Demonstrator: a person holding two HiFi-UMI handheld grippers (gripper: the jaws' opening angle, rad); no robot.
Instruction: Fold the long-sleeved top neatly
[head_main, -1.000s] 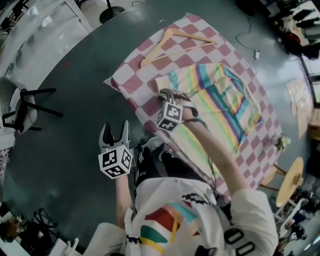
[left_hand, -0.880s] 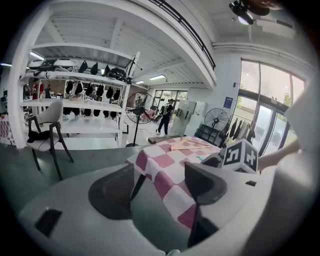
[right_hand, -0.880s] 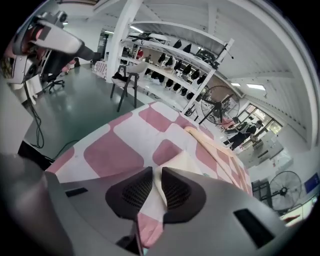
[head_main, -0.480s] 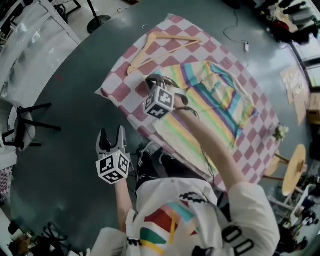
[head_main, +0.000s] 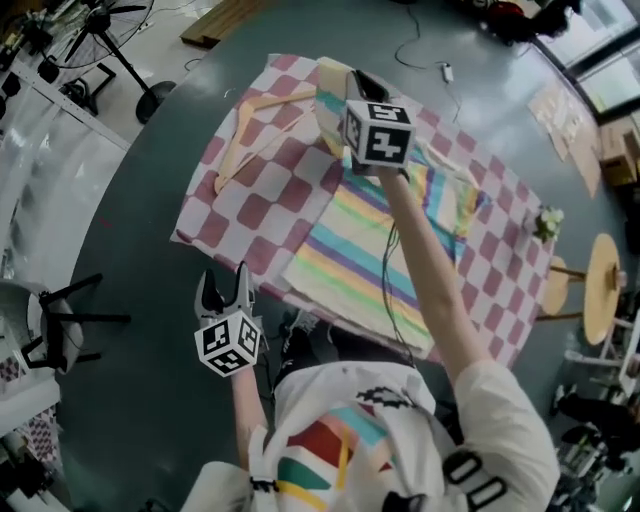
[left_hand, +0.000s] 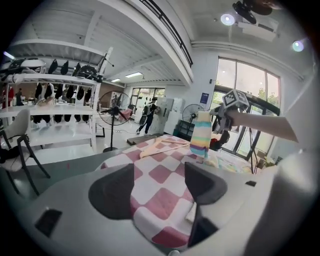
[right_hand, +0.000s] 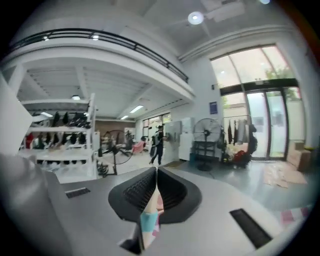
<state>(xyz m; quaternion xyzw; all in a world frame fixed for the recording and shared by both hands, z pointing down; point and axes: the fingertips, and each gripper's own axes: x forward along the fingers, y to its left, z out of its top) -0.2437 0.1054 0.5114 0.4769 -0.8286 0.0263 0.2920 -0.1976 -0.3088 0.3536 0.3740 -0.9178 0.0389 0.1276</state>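
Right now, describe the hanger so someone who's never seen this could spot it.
In the head view, find the pink-and-white checked cloth spread on the dark surface. Near its far left corner, just left of the striped top, lies the hanger: a thin, pale wooden triangle, hard where its neighbours are soft fabric.

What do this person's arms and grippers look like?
The left gripper and right gripper have pale grey bodies with dark jaw pads, and each carries a white cube printed with black square markers. A thin dark cable runs along the right forearm. The person wears a white short-sleeved top with coloured stripes.
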